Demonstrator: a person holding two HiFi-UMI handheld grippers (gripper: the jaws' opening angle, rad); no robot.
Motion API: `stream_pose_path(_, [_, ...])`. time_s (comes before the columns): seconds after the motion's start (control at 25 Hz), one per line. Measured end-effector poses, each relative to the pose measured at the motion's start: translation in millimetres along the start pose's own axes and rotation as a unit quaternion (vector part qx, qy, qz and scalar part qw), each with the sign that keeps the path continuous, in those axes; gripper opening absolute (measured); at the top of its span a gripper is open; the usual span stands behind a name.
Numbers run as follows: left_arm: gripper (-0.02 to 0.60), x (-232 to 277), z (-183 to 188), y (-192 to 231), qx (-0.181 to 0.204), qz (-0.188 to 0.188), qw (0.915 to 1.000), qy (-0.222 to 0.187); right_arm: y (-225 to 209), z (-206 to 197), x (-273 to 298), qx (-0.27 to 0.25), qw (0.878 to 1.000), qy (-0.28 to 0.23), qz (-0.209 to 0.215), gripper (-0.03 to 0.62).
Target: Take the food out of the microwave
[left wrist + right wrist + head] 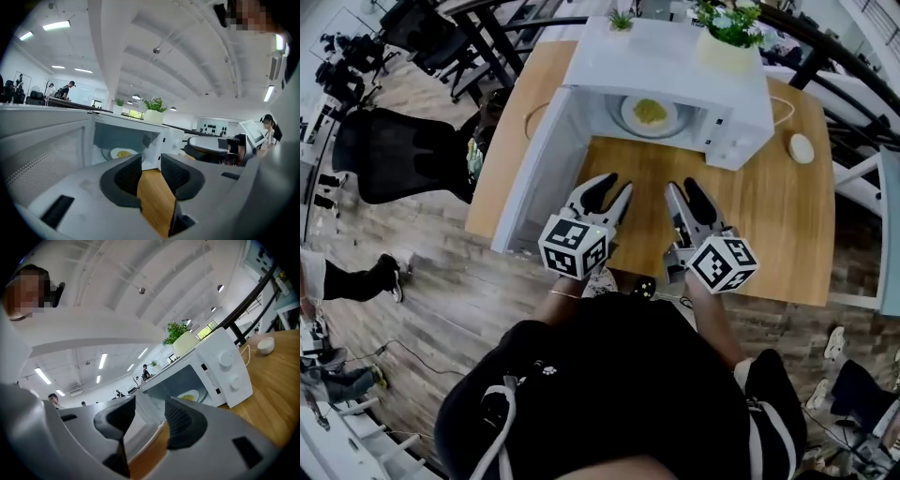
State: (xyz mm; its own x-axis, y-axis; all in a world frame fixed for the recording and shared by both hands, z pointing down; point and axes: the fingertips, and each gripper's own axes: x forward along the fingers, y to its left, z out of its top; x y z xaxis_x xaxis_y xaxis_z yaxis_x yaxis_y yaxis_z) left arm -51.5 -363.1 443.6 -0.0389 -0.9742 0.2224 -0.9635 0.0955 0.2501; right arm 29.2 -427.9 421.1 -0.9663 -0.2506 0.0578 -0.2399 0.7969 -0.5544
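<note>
A white microwave [675, 66] stands on the wooden table [769, 206] with its door [534, 178] swung open to the left. Inside it a white plate with yellow food [650, 113] rests on the turntable; the same plate shows in the left gripper view [121, 153] and the right gripper view [190, 395]. My left gripper [614, 186] and right gripper [680, 189] hover side by side above the table in front of the cavity, short of the plate. Both stand open with nothing between the jaws, as the left gripper [151, 174] and right gripper [147, 418] views show.
A potted plant [727, 37] and a smaller plant [621, 21] sit on top of the microwave. A white round object [801, 147] lies on the table to the right. Office chairs [403, 155] and people's feet surround the table.
</note>
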Motion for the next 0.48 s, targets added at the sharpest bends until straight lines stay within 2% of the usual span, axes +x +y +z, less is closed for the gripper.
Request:
stream_pose_path(0.24, [0.107, 37, -4, 30, -0.063, 0.0, 0.998, 0.001, -30, -4, 33, 0.045, 0.999, 0.007, -0.021, 0.187])
stream_pose_path(0.48, [0.12, 70, -12, 61, -0.145, 0.007, 0.9894, 0.006, -58, -12, 61, 0.087, 0.994, 0.017, -0.059, 0.195])
